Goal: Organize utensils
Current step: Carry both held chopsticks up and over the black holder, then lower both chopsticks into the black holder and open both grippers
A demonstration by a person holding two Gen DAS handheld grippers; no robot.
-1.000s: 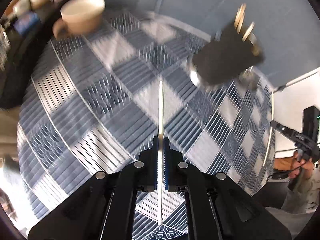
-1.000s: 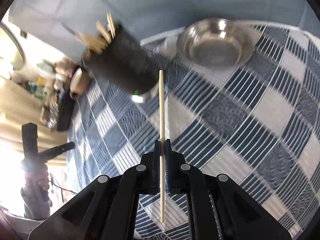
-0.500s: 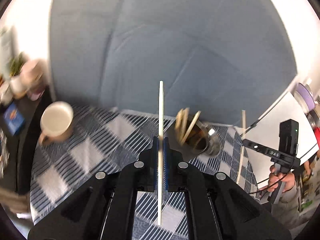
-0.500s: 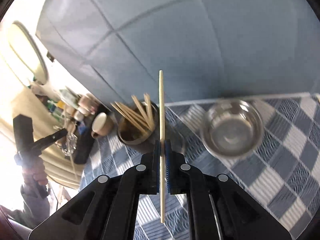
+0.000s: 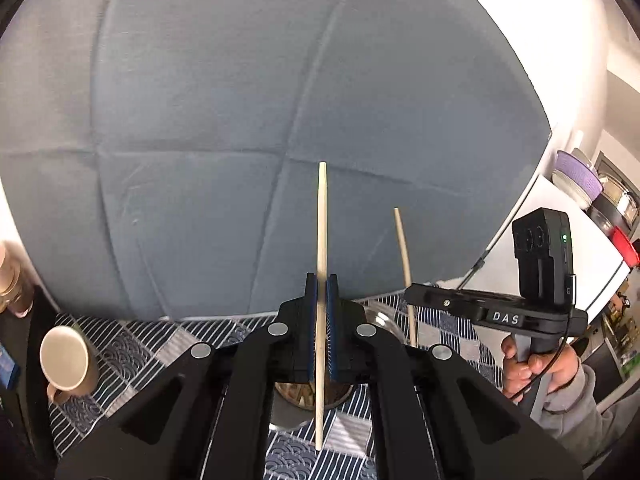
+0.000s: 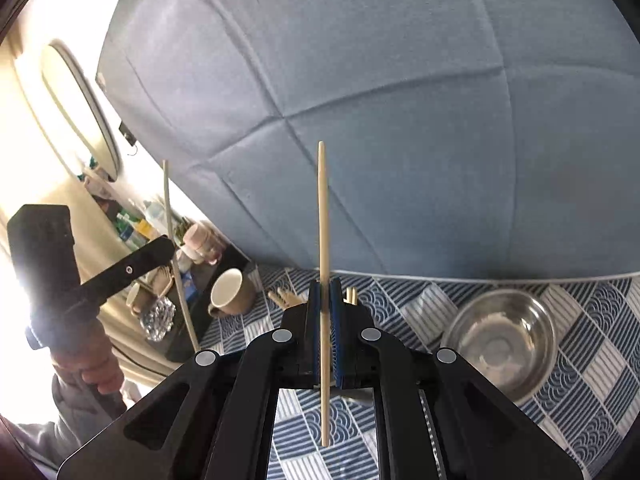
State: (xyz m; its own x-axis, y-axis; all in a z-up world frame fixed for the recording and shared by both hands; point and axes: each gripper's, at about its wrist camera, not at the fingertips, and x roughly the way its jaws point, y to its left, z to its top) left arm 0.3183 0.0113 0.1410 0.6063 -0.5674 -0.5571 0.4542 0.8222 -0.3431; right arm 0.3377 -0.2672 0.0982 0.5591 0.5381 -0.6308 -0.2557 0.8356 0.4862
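My left gripper [image 5: 321, 280] is shut on a pale wooden chopstick [image 5: 321, 220] that stands upright between its blue pads. Below its fingers sits the dark utensil holder [image 5: 298, 394], mostly hidden. My right gripper [image 6: 325, 284] is shut on a second chopstick [image 6: 322, 208], also upright. Tips of several chopsticks [image 6: 284, 298] in the holder poke out behind its fingers. Each view shows the other gripper off to the side, raised in a hand, with its chopstick: the right gripper [image 5: 408, 298] and the left gripper [image 6: 170, 244].
A blue-and-white checked tablecloth [image 6: 592, 312] covers the table. A steel bowl [image 6: 504, 340] sits right of the holder and a beige mug [image 5: 66, 356] to its left. A padded blue wall [image 5: 280, 100] stands behind. A cluttered dark shelf [image 6: 188, 280] lies at the far left.
Both grippers have risen and tipped upward with their chopsticks, so the padded wall now fills the views. The holder has slid under the fingers, and the two grippers have drawn nearer each other.
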